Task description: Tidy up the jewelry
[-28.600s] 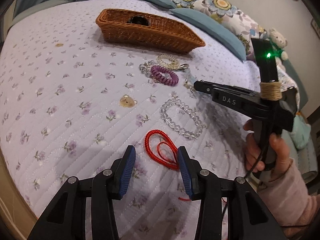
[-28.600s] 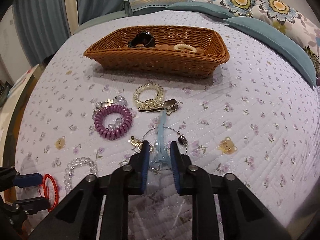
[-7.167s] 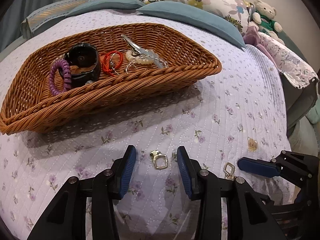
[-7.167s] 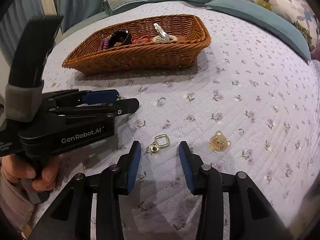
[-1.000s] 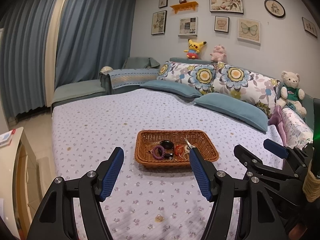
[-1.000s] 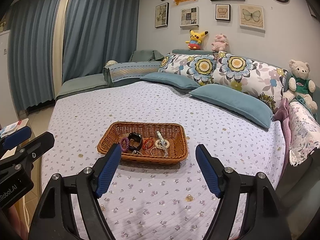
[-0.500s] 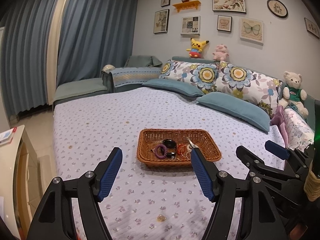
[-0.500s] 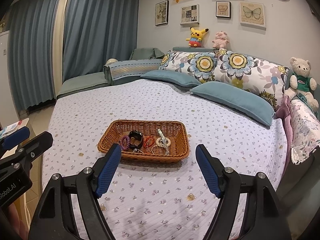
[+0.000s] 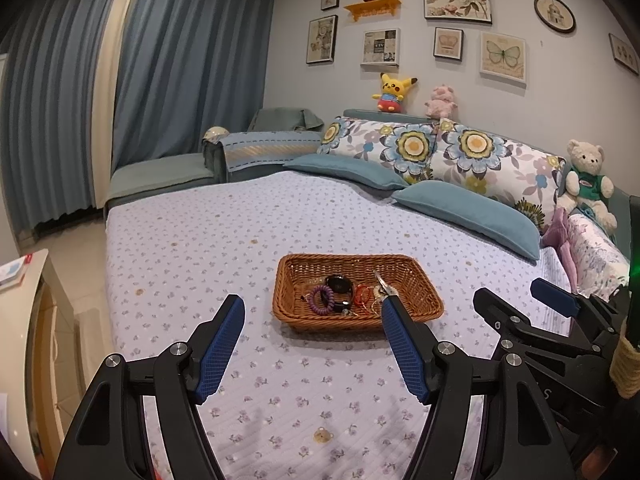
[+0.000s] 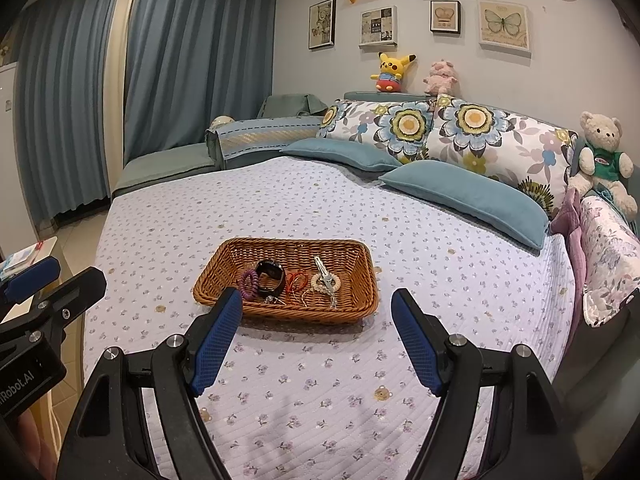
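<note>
A brown woven wicker basket (image 9: 358, 300) sits on the lilac quilted bedspread with small flower print (image 9: 224, 240), near the middle of the bed and well apart from both grippers. All the jewelry in view lies inside it: a purple spiral coil bracelet (image 9: 321, 299) toward the basket's 8 o'clock side, a black band-shaped bracelet (image 9: 340, 285) just beside it at the centre, a red cord loop (image 9: 362, 294) next to that, and a silver metal hair clip (image 10: 323, 273) resting on a pale beaded ring (image 10: 325, 281) toward 3 o'clock. Small metal pieces lie along the near wall, too small to tell apart.

The left gripper (image 9: 308, 334) hangs above the bedspread at 6 o'clock of the basket, its blue-padded jaws spread wide with nothing between them. The right gripper (image 10: 318, 332) is likewise held over the quilt at 6 o'clock of the basket in its own view, jaws spread wide and empty; in the left wrist view it shows at 4 o'clock.

Two teal pillows (image 10: 464, 196) lie at the head of the bed at 1 o'clock, with flower-print cushions (image 10: 452, 132) behind them. A cream teddy bear in a green shirt (image 10: 604, 156) sits at 2 o'clock. Blue curtains (image 9: 60, 112) hang at 10 o'clock.
</note>
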{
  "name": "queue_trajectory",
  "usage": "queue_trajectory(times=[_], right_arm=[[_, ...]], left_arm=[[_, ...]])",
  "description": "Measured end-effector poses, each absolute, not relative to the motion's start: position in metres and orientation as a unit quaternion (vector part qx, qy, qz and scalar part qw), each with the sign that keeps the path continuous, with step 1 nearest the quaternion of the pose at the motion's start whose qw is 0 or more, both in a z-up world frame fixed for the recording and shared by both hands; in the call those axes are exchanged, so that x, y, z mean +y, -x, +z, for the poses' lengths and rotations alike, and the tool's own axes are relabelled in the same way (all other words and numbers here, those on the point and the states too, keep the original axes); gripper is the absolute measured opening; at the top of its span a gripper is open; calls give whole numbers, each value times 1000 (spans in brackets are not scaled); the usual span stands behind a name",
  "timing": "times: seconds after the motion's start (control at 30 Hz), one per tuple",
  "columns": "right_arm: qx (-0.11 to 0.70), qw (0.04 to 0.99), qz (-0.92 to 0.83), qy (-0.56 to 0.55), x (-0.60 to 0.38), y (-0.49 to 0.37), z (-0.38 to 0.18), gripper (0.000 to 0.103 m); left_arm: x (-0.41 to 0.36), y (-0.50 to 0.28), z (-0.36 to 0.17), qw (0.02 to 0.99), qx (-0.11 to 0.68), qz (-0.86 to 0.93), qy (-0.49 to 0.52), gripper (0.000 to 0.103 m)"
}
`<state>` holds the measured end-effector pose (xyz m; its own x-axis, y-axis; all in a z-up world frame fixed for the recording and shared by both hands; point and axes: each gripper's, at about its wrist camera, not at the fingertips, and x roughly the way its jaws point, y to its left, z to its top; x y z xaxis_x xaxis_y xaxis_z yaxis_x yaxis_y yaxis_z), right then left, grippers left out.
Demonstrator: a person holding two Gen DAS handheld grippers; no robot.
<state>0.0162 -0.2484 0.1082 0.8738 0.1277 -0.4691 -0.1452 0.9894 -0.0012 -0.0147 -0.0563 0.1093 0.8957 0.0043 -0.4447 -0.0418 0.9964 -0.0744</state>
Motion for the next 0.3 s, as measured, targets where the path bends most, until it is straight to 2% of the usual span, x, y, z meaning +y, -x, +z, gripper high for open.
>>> queue_trajectory(times=[0.3], right_arm=[[242,968,69,18,-248,-16,107,78]], left_arm=[[-54,17,108,975,218,11,42,72]])
